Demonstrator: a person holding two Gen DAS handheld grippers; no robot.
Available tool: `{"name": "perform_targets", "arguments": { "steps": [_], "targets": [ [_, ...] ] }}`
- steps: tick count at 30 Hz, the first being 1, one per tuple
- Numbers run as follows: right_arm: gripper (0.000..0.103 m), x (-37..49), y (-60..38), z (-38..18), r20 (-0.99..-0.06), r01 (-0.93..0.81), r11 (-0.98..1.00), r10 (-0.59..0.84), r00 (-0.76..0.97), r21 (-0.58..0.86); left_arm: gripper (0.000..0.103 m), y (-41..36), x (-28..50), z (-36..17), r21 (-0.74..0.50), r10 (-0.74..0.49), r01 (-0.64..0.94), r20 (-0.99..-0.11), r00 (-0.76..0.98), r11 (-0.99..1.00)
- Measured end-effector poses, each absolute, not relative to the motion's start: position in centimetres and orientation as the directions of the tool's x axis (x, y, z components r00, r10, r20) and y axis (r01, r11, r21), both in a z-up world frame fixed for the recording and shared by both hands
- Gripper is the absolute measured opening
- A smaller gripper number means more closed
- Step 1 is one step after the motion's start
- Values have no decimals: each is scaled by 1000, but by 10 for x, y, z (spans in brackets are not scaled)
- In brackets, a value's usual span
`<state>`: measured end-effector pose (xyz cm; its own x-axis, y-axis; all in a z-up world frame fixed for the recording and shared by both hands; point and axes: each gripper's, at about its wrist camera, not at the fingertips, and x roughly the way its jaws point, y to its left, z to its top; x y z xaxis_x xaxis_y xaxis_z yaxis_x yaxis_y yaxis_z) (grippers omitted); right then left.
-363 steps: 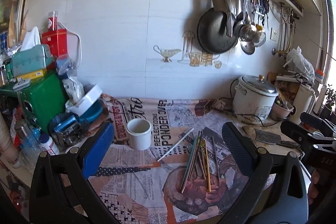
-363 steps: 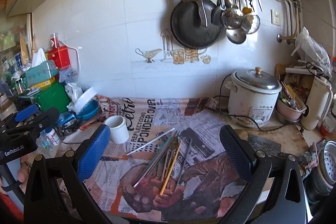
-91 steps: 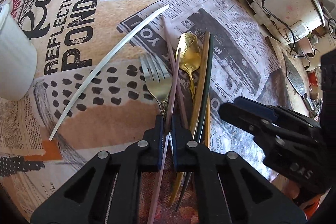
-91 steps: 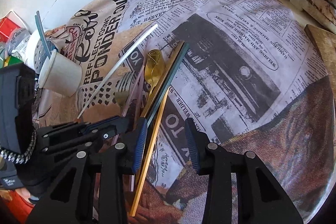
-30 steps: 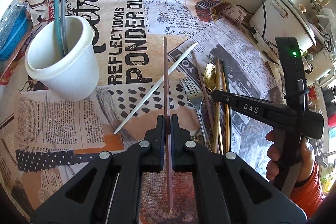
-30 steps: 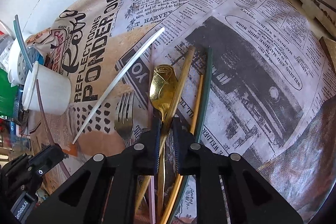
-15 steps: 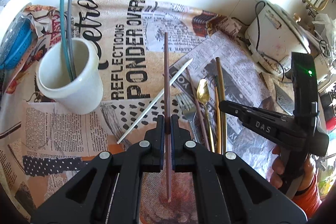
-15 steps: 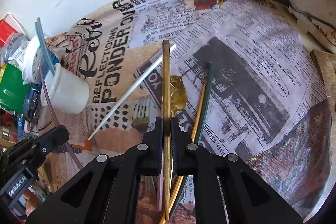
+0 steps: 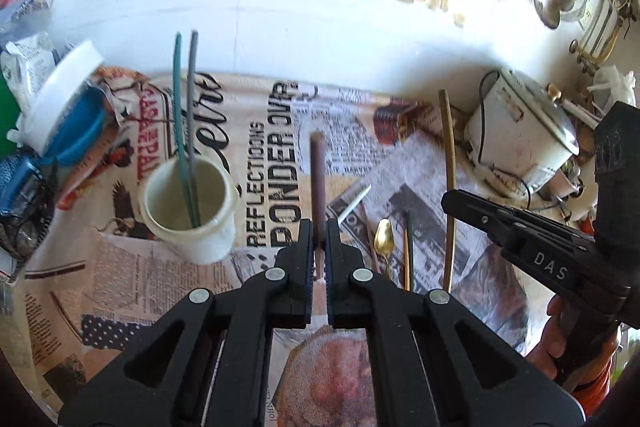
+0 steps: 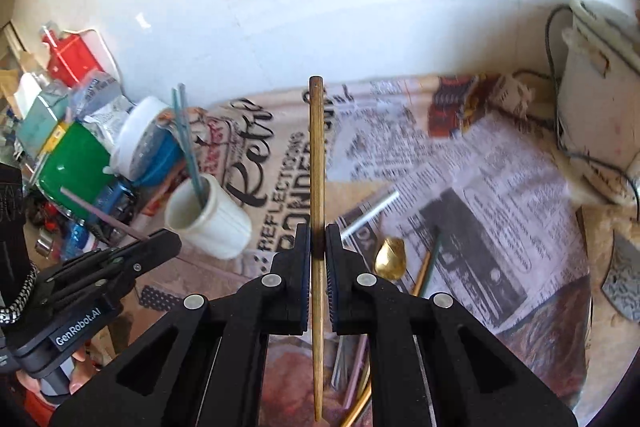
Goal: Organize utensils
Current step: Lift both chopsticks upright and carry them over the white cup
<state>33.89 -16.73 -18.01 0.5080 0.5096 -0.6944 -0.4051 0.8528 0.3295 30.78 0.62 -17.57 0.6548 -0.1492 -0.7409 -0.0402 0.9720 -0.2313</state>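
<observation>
Two slim sticks, one teal (image 9: 177, 115) and one grey (image 9: 193, 107), stand leaning in a white cup (image 9: 192, 215) on the newspaper-print cloth (image 9: 276, 131) that covers the surface, their upper ends rising well above its rim toward the tiled wall. Nothing else shows inside the cup. Above the cloth, the left hand-held gripper (image 9: 319, 247) is clenched on a mauve-brown chopstick (image 9: 318, 179), which points forward from between its closed pads, just right of the cup in that view. The right hand-held gripper (image 10: 318, 247) is likewise clamped on a gold-brown chopstick (image 10: 317, 163), held lengthwise so that both ends stick out past the pads. Below them on the cloth lie the remaining utensils: a gold spoon (image 10: 391, 259), a dark green chopstick (image 10: 434, 255), a white chopstick (image 10: 372, 213) lying at a slant, and further handles partly hidden under the right hand-held gripper. To the left of the cup, against the wall, a white-rimmed blue tub (image 10: 148, 147) sits tipped on its side beside a green box (image 10: 72, 163); what the tub holds cannot be made out. A white rice cooker (image 9: 524, 135), lid on, stands at the far right of the surface. A person's fingers (image 9: 554, 331) and an orange cuff wrap the right tool's handle.
</observation>
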Motion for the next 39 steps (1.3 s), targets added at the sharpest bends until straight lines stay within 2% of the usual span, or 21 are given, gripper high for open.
{"name": "perform_targets", "arguments": {
  "steps": [11,23,31,39],
  "targets": [
    [7,338,-124,-121,-570,-525,791,600,561,315,3,42,291,-124,-229,-99,-74,-661,744,971],
    [7,346,-64,-87,-481,-615,729,673,562,301,3,97,279,-93,-212,-31,-128,-619,785,969],
    [7,363,-25,-79,-447,-635,712,693,566,299,3,128,291,-96,-201,-22,-135,-629,777,970],
    [7,392,12,-108,-483,-608,738,663,572,293,3,148,315,-127,-219,-73,-107,-678,731,970]
  ]
}}
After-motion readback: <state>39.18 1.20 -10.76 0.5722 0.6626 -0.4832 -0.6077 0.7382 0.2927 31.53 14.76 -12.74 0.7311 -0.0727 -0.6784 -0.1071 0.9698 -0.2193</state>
